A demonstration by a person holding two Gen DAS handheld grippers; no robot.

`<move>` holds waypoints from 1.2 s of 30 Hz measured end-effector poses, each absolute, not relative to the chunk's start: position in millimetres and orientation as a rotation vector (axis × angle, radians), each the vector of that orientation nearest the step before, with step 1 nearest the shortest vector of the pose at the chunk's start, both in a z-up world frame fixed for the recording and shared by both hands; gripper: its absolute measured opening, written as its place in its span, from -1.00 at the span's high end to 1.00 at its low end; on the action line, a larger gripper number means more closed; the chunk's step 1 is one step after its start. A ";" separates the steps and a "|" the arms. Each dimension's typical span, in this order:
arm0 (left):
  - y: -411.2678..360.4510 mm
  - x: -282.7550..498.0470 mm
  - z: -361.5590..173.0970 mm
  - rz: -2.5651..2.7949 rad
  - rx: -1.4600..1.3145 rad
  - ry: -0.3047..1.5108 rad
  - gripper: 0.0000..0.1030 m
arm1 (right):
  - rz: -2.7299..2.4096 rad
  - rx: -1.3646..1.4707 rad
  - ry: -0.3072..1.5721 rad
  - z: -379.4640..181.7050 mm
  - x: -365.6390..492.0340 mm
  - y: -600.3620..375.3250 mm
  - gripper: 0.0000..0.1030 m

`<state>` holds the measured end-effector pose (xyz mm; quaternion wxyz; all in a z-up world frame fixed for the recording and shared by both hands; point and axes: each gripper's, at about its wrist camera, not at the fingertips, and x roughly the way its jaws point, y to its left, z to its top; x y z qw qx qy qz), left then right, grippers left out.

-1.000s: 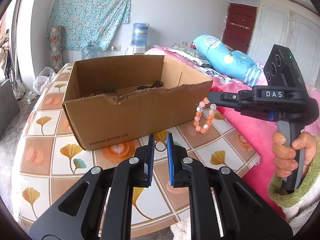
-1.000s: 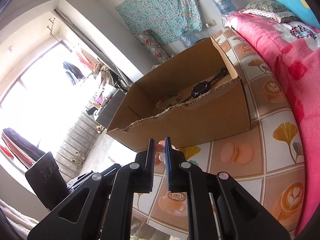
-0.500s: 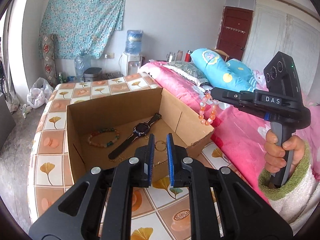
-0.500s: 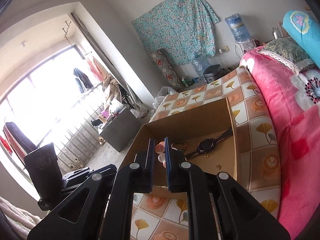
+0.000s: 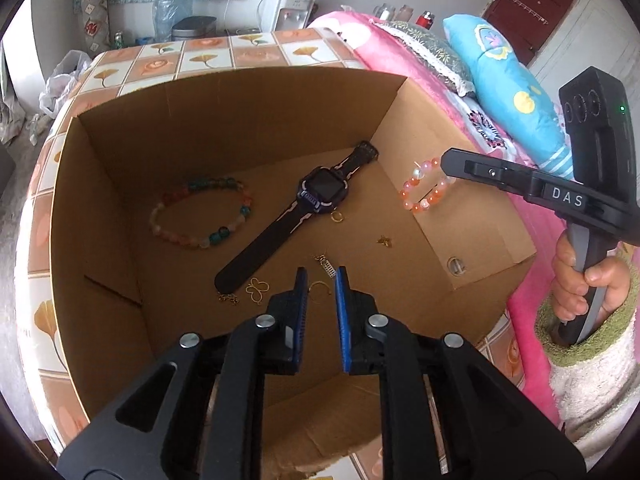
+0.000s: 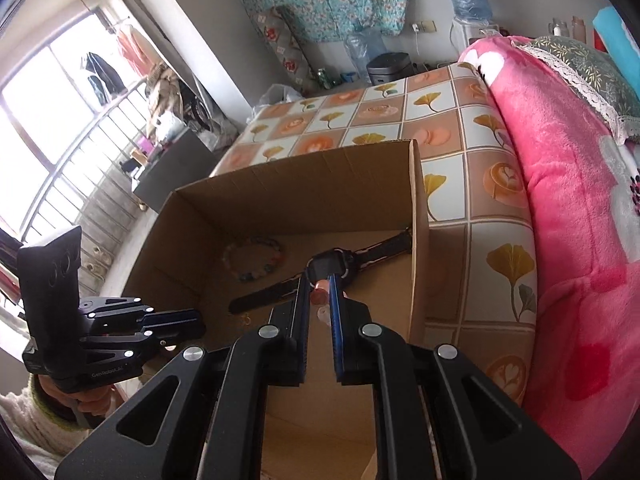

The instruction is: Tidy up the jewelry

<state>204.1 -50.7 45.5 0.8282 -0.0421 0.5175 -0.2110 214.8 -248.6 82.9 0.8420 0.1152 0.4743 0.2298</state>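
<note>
An open cardboard box point(image 5: 100, 208) stands on the tiled table. Inside lie a black watch point(image 5: 316, 196), a multicoloured bead bracelet point(image 5: 200, 212) and small gold pieces point(image 5: 256, 290). My right gripper point(image 6: 319, 292) is shut on an orange-pink bead bracelet point(image 5: 424, 192) and holds it over the box's right side; in the right wrist view its beads point(image 6: 319, 296) show between the pads. My left gripper point(image 5: 321, 284) hovers over the box's near part, jaws a narrow gap apart, with a thin gold ring point(image 5: 319, 292) between the tips.
The table point(image 6: 440, 128) has an orange and white tiled cover. A pink blanket point(image 6: 560, 220) and a blue pillow point(image 5: 508, 92) lie on the bed to the right. A water dispenser point(image 5: 286, 0) stands at the back wall.
Both grippers have risen and moved forward over the box, now looking down into it. The orange-pink bracelet has travelled with the right gripper from beside the box to above it.
</note>
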 end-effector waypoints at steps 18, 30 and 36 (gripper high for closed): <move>12.5 164.8 103.8 -0.368 -0.237 0.864 -0.60 | 0.367 0.298 0.872 111.0 188.7 -288.5 0.26; 51.8 147.1 54.9 -0.210 -0.455 0.958 -0.70 | 0.412 0.502 1.105 41.7 177.8 -293.0 -0.15; 40.6 147.6 40.4 -0.148 -0.459 0.973 -0.73 | 0.420 0.455 1.117 46.2 167.4 -278.8 -0.21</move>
